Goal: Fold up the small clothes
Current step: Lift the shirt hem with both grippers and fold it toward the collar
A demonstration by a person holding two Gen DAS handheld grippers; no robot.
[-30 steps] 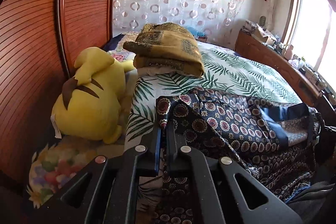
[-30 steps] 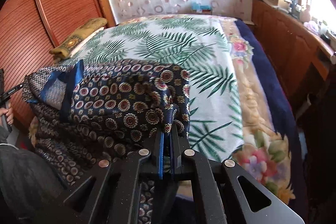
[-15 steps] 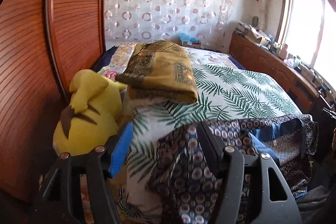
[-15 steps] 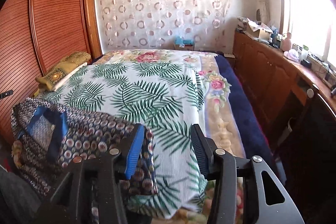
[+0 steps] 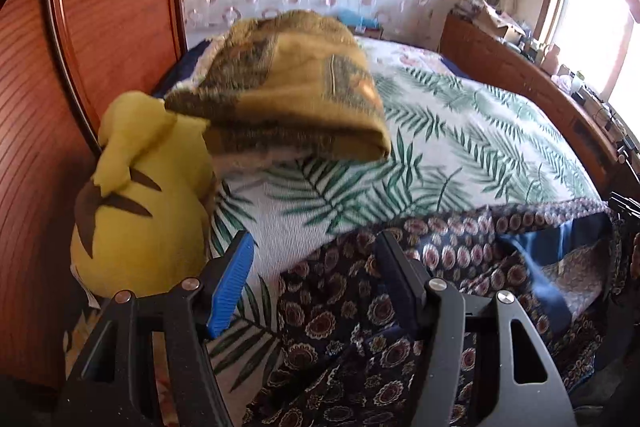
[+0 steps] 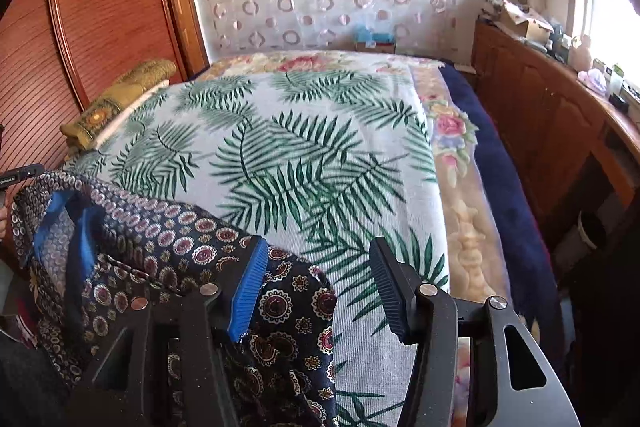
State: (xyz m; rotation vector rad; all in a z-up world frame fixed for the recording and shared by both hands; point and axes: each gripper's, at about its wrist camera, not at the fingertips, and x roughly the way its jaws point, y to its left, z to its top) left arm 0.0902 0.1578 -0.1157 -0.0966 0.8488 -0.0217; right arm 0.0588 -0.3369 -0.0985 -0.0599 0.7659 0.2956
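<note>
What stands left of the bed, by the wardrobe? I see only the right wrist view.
Observer: A yellow plush sits there, between the bed and the wardrobe.
Operator: Does the left gripper hold the garment?
Observer: No. The left gripper is open; the garment lies loose under it, not pinched.
Operator: Where is the blanket relative to the plush?
Observer: The folded blanket lies on the bed right behind the plush, and its edge seems to touch the plush's ear.
</note>
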